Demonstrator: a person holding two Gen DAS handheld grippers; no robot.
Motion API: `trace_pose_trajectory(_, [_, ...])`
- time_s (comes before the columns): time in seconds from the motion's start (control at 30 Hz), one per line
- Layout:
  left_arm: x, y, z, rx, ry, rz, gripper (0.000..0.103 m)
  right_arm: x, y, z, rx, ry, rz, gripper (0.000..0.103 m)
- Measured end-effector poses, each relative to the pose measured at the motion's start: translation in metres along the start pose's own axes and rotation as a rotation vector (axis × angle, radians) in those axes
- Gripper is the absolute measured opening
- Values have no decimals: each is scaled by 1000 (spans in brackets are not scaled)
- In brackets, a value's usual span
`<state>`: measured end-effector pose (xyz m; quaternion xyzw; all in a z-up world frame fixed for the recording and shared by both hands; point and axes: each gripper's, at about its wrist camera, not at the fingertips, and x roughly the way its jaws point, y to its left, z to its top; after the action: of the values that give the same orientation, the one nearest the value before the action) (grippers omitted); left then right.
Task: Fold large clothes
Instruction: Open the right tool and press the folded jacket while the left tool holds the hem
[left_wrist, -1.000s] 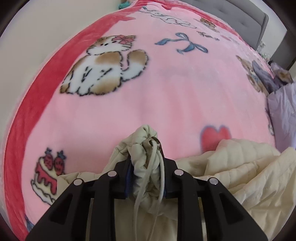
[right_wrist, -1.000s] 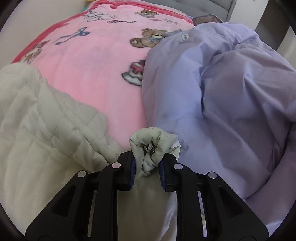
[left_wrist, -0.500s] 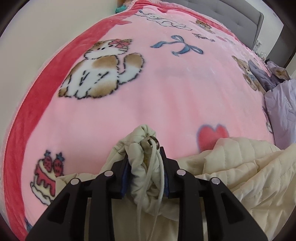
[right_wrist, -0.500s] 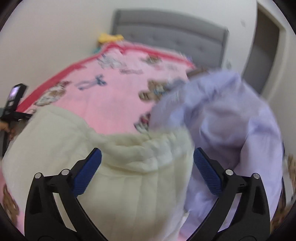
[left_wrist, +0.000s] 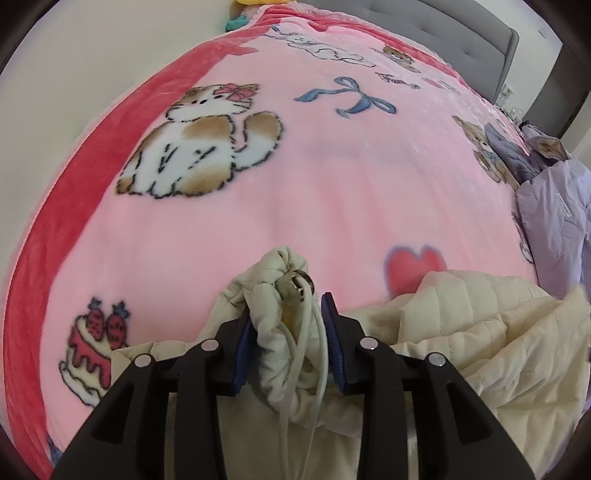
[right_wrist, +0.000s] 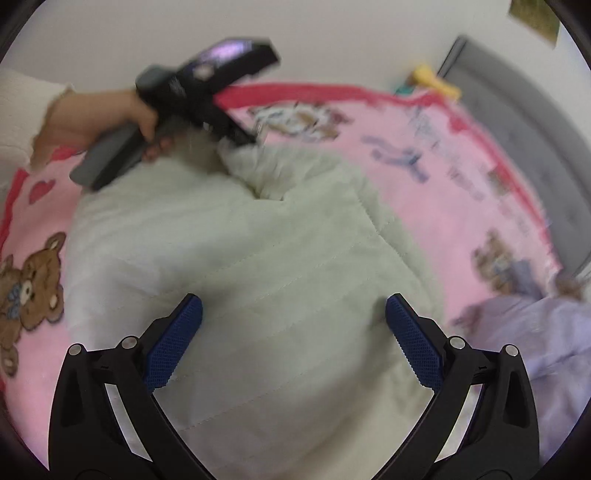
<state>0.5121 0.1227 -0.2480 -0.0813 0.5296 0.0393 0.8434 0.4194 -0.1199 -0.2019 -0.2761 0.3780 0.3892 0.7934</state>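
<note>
Pink blanket (left_wrist: 332, 177), covering bed. Cream quilted jacket (right_wrist: 258, 266), spread near its foot edge. Lilac garment (right_wrist: 546, 332), beside it. Right gripper (right_wrist: 293, 332): fingers spread wide, empty. Left gripper (left_wrist: 288, 332): jaws just loosening, jacket's bunched corner between them.

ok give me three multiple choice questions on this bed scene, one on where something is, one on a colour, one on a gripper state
1. Where does the lilac garment lie relative to the cream jacket in the right wrist view?
A. on its right
B. on its left
C. under it

2. What colour is the bow printed on the blanket?
A. green
B. blue
C. yellow

3. How is the right gripper?
A. shut on the jacket
B. shut on nothing
C. open above the jacket

Answers:
1. A, lilac cloth fills the lower right beside the jacket.
2. B, its ribbon is blue on pink.
3. C, the pads stand wide apart with nothing pinched.
</note>
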Motion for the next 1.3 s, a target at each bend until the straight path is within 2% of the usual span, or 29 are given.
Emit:
trace_pose_trajectory(0.07, [-3,2,-1,2,-2,-22,41,15,-13,-6,79,38,86,95])
trace_pose_trajectory(0.2, [-13,8,0,-2,-7,-64,50,23,-13,-10,88,71,110,95])
trace_pose_trajectory(0.23, [-17,11,1,1,-16,-98,56,23,-13,-8,88,76,112,95])
trace_pose_trajectory(0.27, [-19,12,2,8,-19,-121,67,22,-14,-8,90,77,114,95])
trace_pose_trajectory(0.33, [-25,13,3,26,-28,-183,83,23,-11,-6,88,79,112,95])
trace_pose_trajectory(0.5, [-40,10,10,113,-32,-240,90,21,-10,-8,96,72,99,95])
trace_pose_trajectory(0.57, [-48,14,13,124,-28,-288,98,19,-9,-10,96,70,93,95])
trace_pose_trajectory(0.7, [-77,27,12,148,-70,-375,98,18,-7,-10,92,62,83,95])
trace_pose_trajectory(0.77, [-93,32,6,197,-99,-381,98,17,-7,-11,88,54,77,95])
trace_pose_trajectory(0.9, [-120,13,-21,442,-101,-440,98,13,-6,-14,115,31,54,95])
trace_pose_trajectory(0.97, [-129,-8,-35,583,-108,-553,98,13,-5,-16,125,21,41,95])
trace_pose_trajectory(1.03, [-120,-40,-37,707,-55,-580,98,12,-2,-17,124,10,21,95])
trace_pose_trajectory(1.07, [-115,-53,-36,735,-25,-597,98,11,-1,-18,128,6,14,95])
trace_pose_trajectory(1.1, [-104,-70,-33,764,38,-642,98,11,-1,-19,134,5,11,95])
trace_pose_trajectory(1.17, [-84,-95,-28,797,147,-713,98,12,-2,-19,139,4,6,95])
trace_pose_trajectory(1.23, [-65,-112,-23,809,197,-702,98,12,-2,-18,140,7,0,95])
trace_pose_trajectory(1.3, [-48,-113,-16,771,214,-695,98,13,-2,-17,142,11,-8,95])
